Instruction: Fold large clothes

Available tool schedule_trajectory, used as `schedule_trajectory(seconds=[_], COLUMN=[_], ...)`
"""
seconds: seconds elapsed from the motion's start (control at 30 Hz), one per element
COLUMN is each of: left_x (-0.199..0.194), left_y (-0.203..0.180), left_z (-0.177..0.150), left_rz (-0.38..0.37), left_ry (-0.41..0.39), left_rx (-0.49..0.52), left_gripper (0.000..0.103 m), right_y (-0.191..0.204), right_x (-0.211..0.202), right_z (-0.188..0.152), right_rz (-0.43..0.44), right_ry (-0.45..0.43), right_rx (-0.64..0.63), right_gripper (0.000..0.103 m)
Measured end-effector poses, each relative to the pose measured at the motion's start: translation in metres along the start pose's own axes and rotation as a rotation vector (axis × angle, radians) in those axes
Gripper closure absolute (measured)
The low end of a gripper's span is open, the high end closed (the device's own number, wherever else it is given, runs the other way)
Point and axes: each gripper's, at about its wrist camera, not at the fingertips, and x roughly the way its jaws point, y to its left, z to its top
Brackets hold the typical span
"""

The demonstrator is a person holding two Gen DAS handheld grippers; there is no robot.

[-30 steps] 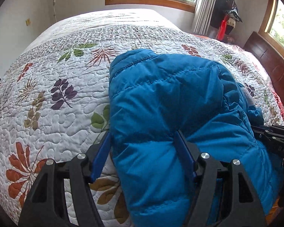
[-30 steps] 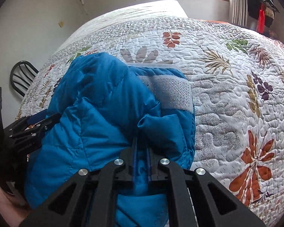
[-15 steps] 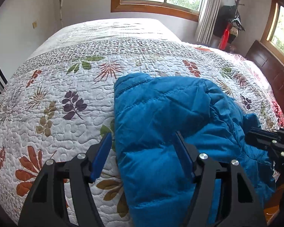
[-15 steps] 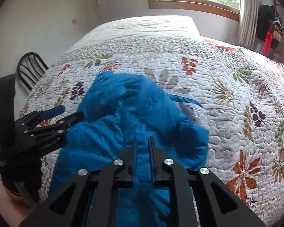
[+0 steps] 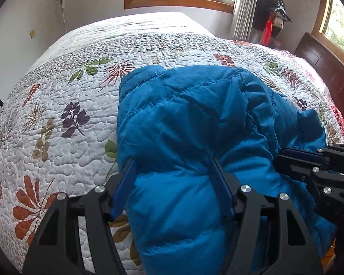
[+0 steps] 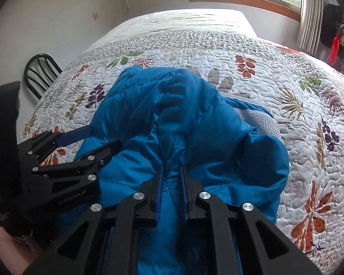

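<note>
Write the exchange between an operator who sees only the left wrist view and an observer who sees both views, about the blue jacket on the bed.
Operator: I see the right tool only from the side. How do its fingers stand?
Observer: They are close together, with a fold of the blue jacket running into the narrow gap between them. I cannot tell whether the fold is clamped.
Operator: Is the jacket blue all over on its far right side?
Observer: No. A grey perforated lining panel shows at its right edge, next to the quilt.
</note>
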Motion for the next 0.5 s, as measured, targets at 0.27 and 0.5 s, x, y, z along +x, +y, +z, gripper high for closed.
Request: schedule_trajectory(seconds=[0.27, 0.5], left_x=[-0.003, -0.015], left_y=[0.003, 0.007], left_z=[0.0, 0.0], left_rz=[-0.012, -0.026], left_ry=[-0.012, -0.024], left_rx=[-0.001, -0.005], left_gripper=[0.038, 0.039], right_y=[-0.003, -0.006], right_x=[-0.007, -0.026], right_z=[-0.002, -0.004], right_rz=[0.028, 0.033], right_ry=[-0.024, -0.063], right_rx=[0.014, 0.026], right_gripper=[0.088, 0.078])
